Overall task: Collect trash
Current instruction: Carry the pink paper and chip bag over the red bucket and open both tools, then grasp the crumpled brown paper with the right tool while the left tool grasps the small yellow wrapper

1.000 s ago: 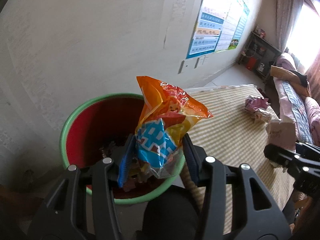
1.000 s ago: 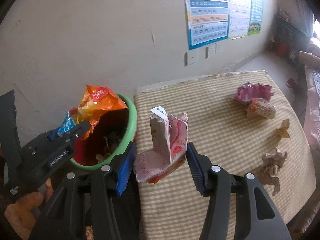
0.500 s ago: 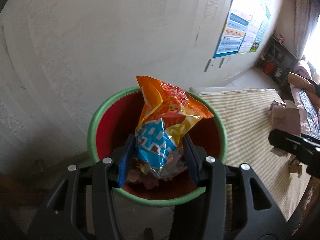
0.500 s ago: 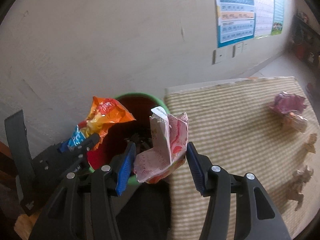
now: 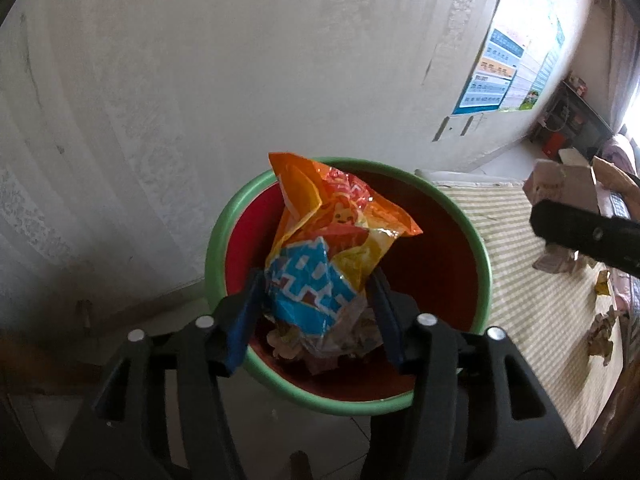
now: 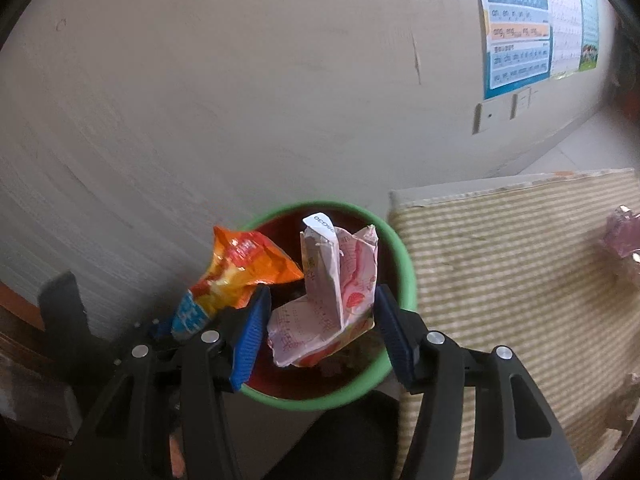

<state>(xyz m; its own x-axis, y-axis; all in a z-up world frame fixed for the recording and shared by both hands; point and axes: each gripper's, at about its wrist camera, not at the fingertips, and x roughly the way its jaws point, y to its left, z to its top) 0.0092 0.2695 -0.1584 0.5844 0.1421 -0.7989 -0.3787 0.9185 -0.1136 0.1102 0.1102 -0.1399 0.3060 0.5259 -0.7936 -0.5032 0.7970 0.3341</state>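
A green-rimmed red bin point(image 5: 224, 240) stands on the floor by the wall with trash in its bottom. My left gripper point(image 5: 315, 280) hangs over it, its jaws opening, with an orange and blue snack bag point(image 5: 332, 224) upright between the blue pads, which touch it on both sides. Over the same bin point(image 6: 404, 264) my right gripper point(image 6: 322, 292) holds a crushed pink and white carton point(image 6: 344, 280), its jaws opening as well while the pads stay on the carton. The snack bag point(image 6: 240, 268) shows just left of the carton.
A table with a striped cloth point(image 6: 520, 260) stands right of the bin. On it lie a pink wrapper point(image 6: 624, 236) and crumpled brown paper point(image 5: 600, 336). A plain wall with posters point(image 6: 520, 28) rises close behind the bin.
Both grippers have moved left off the table, and the bin now lies under each of them. Both pairs of jaws stand slightly wider. The bag and the carton have not dropped.
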